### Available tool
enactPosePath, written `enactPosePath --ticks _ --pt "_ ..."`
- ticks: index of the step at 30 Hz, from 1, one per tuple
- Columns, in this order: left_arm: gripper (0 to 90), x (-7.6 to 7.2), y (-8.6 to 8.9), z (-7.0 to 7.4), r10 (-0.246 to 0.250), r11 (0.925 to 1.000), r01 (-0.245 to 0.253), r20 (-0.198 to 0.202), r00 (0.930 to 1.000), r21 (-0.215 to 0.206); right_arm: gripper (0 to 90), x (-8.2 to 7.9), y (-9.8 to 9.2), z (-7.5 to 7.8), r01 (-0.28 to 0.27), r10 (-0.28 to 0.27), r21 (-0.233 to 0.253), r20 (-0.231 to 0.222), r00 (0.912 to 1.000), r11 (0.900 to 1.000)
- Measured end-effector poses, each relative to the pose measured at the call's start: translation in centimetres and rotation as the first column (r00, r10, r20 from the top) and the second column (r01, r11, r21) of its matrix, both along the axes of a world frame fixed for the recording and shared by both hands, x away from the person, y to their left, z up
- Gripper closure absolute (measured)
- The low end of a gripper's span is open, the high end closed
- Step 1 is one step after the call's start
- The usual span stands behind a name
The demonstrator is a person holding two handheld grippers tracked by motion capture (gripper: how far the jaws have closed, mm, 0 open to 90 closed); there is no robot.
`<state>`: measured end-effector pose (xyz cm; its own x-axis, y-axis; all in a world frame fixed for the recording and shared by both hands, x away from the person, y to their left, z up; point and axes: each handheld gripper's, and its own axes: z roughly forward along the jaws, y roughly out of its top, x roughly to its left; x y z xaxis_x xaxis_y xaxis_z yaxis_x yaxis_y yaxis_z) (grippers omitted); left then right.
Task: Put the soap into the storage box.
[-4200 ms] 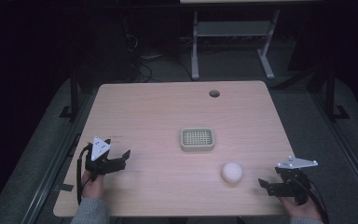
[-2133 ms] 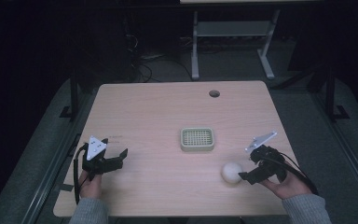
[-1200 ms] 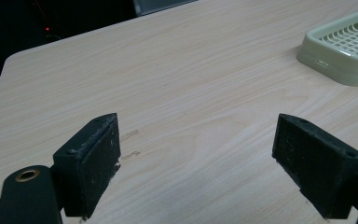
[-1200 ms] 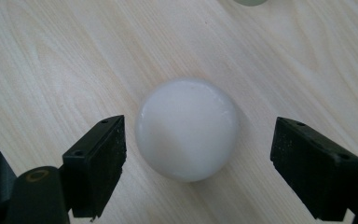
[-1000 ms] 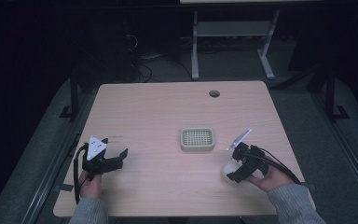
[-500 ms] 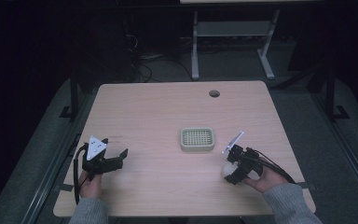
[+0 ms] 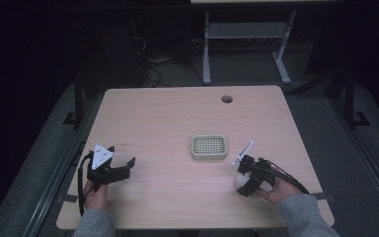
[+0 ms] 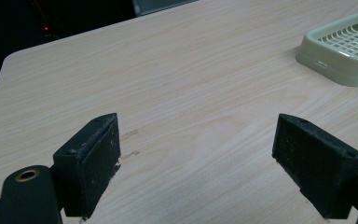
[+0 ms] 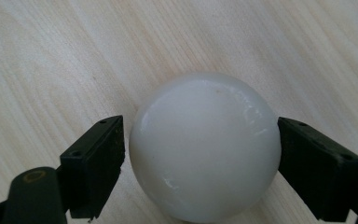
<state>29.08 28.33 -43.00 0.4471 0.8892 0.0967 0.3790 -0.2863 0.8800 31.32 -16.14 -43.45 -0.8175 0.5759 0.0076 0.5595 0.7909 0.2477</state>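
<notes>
A glossy white ball [image 9: 205,144] rests on the wooden table [image 7: 168,118], near its front right. My right gripper [image 9: 200,161] is lowered over the ball and open, one black jaw on each side; the right jaw looks to be touching it and the left jaw stands a sliver off. In the high view the ball [image 7: 238,179] is half hidden under the right gripper [image 7: 244,181]. At the front left my left gripper [image 7: 124,168] rests open, and nothing lies between its jaws in the left gripper view [image 8: 196,163].
A pale green grid-bottomed tray [image 7: 208,156] sits just right of the table's middle, also seen from the left gripper [image 8: 326,65]. A round cable hole [image 7: 226,98] lies near the far edge. Dark floor and a desk frame [image 7: 246,34] lie beyond the table.
My right gripper has travelled left from the table's right edge to the ball and come down astride it. The ball, tray and left gripper have stayed put.
</notes>
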Motion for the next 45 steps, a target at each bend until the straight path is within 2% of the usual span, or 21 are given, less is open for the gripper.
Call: enactPosePath --ticks 14,24,37,45 --pt "14.9 0.01 -0.08 -0.03 -0.002 1.0000 0.002 0.002 1.0000 -0.001 17.5 0.13 0.38 -0.55 -0.003 0.003 -0.030 -0.020 0.9998 1.000" --pt "14.8 -0.02 -0.18 -0.02 -0.004 1.0000 0.004 0.003 1.0000 0.003 22.8 0.22 0.42 -0.56 -0.005 0.004 -0.042 -0.018 0.9998 0.999" --pt "14.8 -0.02 -0.16 -0.03 -0.001 1.0000 0.001 0.004 1.0000 0.002 23.4 0.27 0.45 -0.48 0.000 -0.001 -0.043 -0.026 0.9997 0.999" --pt "14.8 -0.03 -0.09 0.01 -0.003 1.0000 0.002 0.005 1.0000 0.009 23.5 0.42 0.30 -0.09 0.007 -0.008 -0.018 -0.034 0.9994 1.000"
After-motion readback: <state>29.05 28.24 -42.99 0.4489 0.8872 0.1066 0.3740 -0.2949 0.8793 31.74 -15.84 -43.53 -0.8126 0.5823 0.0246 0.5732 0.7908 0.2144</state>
